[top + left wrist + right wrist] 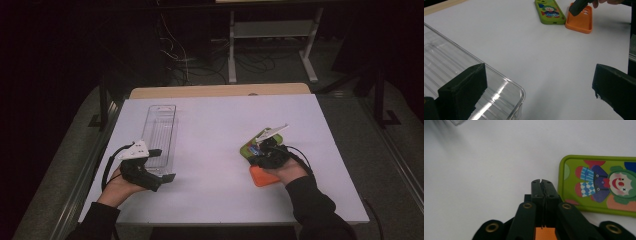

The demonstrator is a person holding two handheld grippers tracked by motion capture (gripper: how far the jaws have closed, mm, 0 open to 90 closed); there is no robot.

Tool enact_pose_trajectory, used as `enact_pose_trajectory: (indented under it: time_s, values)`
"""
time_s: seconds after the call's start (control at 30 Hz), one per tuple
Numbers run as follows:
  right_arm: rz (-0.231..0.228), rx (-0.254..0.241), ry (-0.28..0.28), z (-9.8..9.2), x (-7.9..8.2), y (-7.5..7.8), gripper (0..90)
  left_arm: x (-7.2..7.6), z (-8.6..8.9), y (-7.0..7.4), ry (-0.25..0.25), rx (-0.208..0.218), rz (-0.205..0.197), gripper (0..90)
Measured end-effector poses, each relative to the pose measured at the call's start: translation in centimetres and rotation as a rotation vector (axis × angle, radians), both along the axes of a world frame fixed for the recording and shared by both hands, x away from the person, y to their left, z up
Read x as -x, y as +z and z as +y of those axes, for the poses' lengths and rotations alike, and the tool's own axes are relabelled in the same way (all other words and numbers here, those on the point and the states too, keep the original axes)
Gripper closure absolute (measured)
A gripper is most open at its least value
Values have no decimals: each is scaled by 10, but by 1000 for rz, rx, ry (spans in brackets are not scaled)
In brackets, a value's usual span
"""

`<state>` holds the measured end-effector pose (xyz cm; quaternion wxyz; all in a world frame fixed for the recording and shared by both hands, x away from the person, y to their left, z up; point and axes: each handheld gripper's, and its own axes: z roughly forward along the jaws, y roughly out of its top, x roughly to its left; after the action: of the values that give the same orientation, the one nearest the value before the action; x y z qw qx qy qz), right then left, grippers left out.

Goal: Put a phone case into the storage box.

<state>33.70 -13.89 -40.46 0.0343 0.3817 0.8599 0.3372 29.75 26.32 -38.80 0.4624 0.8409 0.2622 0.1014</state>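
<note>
Orange phone case (580,22) is pinched in the right gripper (263,150), jaws closing tight on its rim. Left gripper (165,170) is waiting wide open, holding nothing, beside the clear bin (161,131); both cases are lying outside it.

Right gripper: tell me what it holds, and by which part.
Nothing that shows. The right gripper has its jaws shut flat against each other, bare at the tips; the orange phone case lies under it, not visibly pinched.

A white table (215,150) fills the frame's centre. A clear plastic tray (161,131) lies left of centre; a green clown phone case (250,146) and an orange case (261,176) lie touching, right of centre.
</note>
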Motion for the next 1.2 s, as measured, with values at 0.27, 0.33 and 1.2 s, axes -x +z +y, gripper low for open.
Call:
enact_pose_trajectory:
  time_s: [0.27,0.33,1.2]
  values:
    - [2,64,14,15,-12,-10,879,0,0,0,2,2,1,0]
    - [5,82,18,18,-15,-12,879,0,0,0,2,4,2,0]
    - [50,182,47,24,-14,-24,881,0,1,-1,2,5,8,0]
